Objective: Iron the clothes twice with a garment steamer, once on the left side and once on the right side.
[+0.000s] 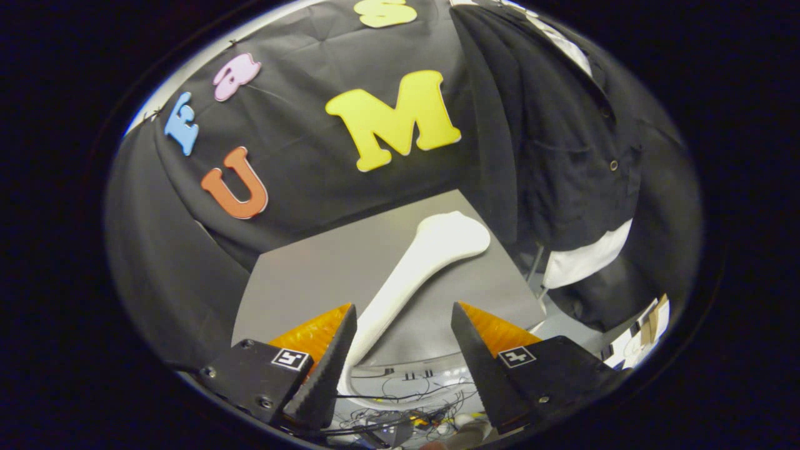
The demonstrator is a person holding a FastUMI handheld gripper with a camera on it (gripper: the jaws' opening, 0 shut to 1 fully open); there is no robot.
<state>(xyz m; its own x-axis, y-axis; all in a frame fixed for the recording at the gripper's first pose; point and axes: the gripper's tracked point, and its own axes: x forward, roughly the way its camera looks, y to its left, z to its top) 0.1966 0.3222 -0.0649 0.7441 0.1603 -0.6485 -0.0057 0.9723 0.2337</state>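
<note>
— White steamer (420, 269), where is it?
— Lying on the grey surface (312, 275), handle end between my fingers, head pointing toward the black garment (562, 144) hanging beyond.
— And your hand-held gripper (403, 350)?
— Spread wide, touching nothing

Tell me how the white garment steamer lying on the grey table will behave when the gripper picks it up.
The garment steamer looks like rigid, smooth plastic, so it may slip between the fingers. Its far head is wider than the handle, so it is probably head-heavy and may tilt. The gripper is open, with the handle lying between its fingers.
</note>
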